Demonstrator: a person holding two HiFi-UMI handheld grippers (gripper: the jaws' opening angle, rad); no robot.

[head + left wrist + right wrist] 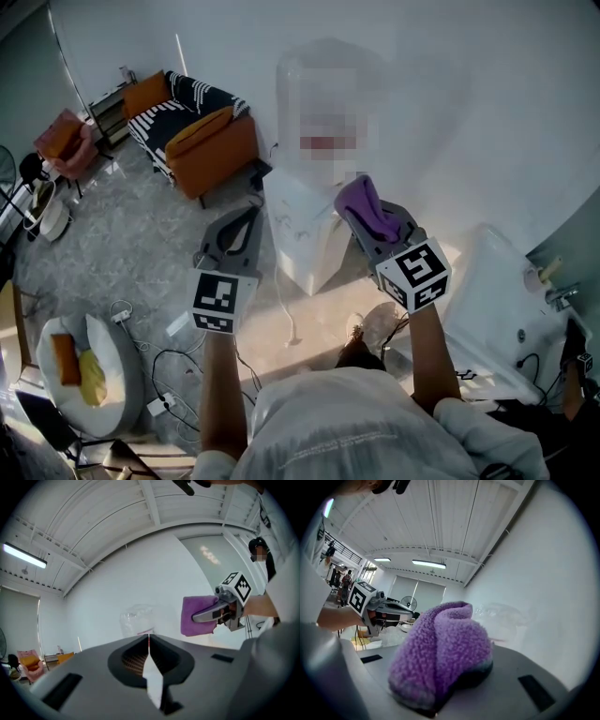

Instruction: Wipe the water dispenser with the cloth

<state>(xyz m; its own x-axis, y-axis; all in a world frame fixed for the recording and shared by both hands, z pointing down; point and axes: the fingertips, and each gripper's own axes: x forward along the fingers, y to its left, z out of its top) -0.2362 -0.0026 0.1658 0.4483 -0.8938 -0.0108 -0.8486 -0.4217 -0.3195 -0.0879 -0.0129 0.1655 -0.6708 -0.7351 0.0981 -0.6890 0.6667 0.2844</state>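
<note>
Ceiling (440,522) only in gripper views, right claw (373,220) pinching cloth (445,644), left claw (149,639) closed

Right claw (440,672) tips buried in cloth (445,644); water dispenser (302,239) top blurred

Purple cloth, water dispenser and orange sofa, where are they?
purple cloth (368,208), head view, its folded middle.
water dispenser (300,234), head view, its white front.
orange sofa (220,150), head view, its orange side.

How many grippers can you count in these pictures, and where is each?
2. The left gripper, jaws shut and empty, is held up facing the water dispenser; the right gripper beside it clamps a purple cloth.
</note>
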